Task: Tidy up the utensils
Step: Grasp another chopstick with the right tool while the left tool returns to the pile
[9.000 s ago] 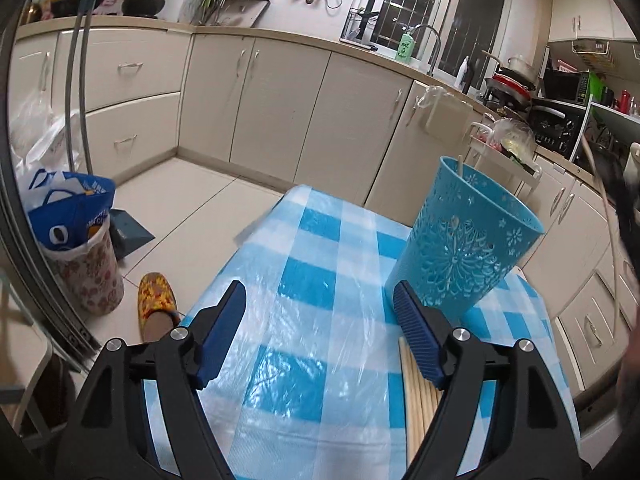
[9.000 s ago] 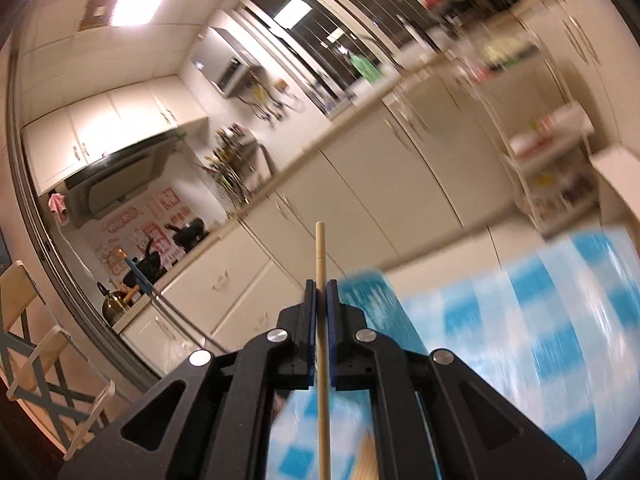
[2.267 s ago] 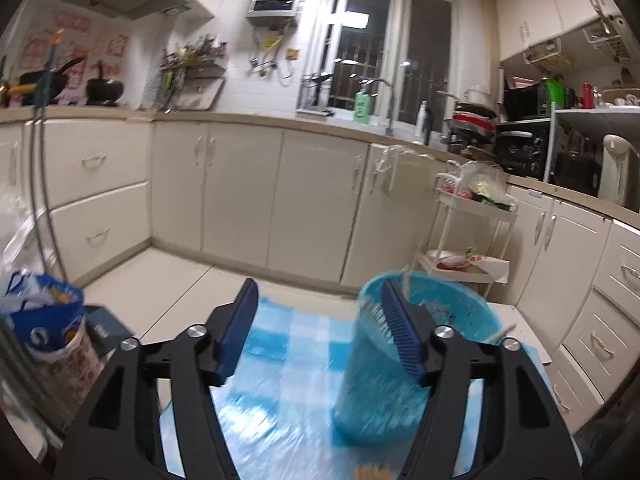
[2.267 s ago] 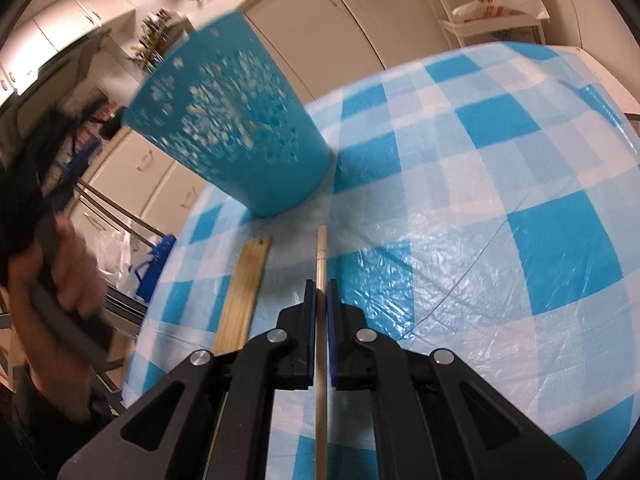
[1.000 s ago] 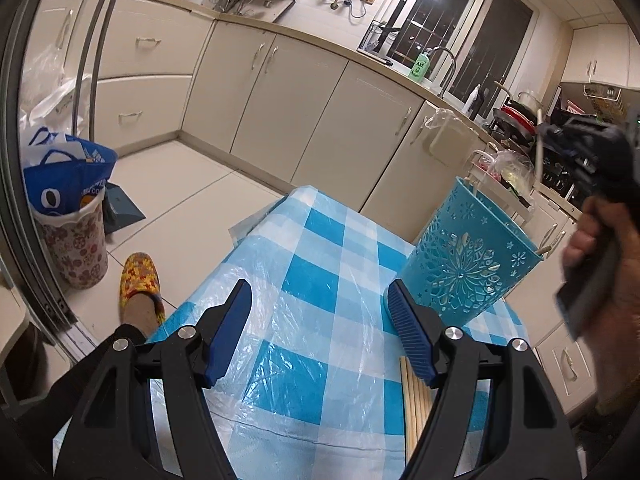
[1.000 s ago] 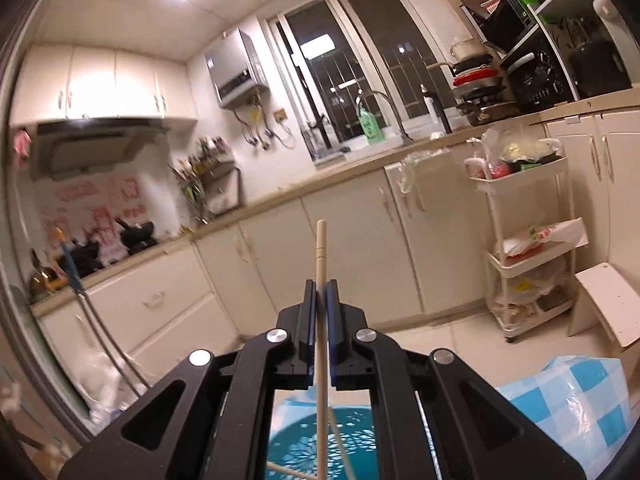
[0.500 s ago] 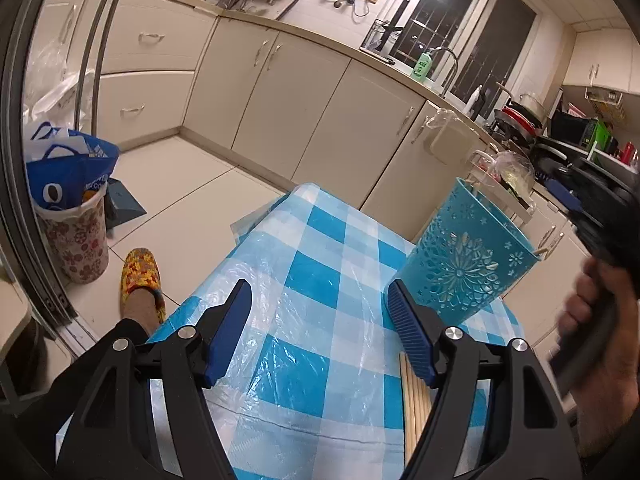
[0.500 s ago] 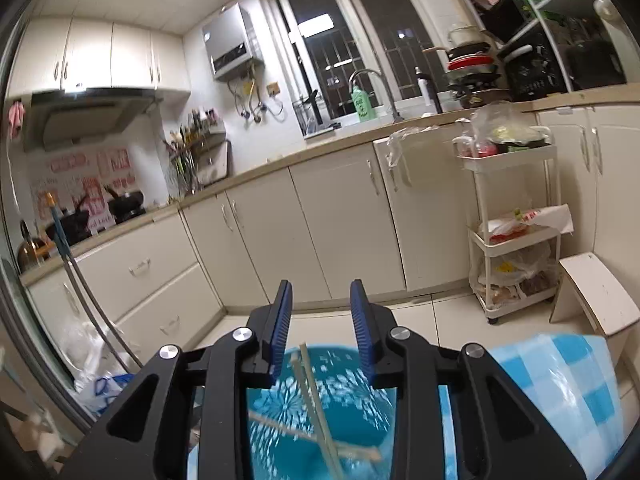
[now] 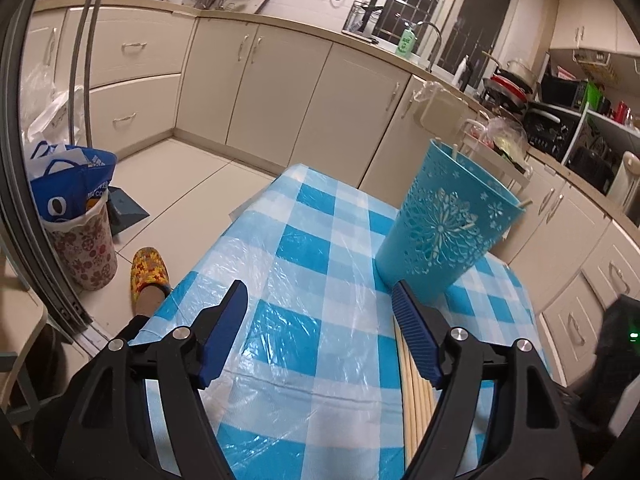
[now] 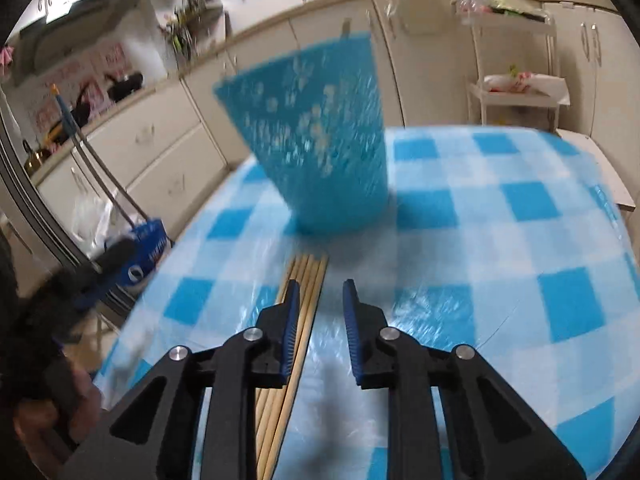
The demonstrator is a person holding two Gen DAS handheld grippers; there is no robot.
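Note:
A teal perforated utensil basket [image 9: 444,232] stands on the blue-checked table [image 9: 304,248], with chopstick tips poking above its rim. It also shows, blurred, in the right wrist view [image 10: 320,144]. Several wooden chopsticks [image 10: 304,296] lie side by side on the cloth in front of it; they also show in the left wrist view [image 9: 416,404]. My left gripper [image 9: 320,308] is open and empty above the table, left of the chopsticks. My right gripper [image 10: 320,300] is open and empty, low over the chopsticks' right edge.
Cream kitchen cabinets [image 9: 280,92] run along the far walls. A floral bin with a blue bag [image 9: 76,216] and a yellow slipper [image 9: 148,272] are on the floor left of the table. A white trolley [image 10: 516,84] stands beyond the table.
My right gripper, shut on one chopstick above the basket a second ago, opened and let it into the basket. It has since swung down over the chopsticks on the table. The left gripper stayed open.

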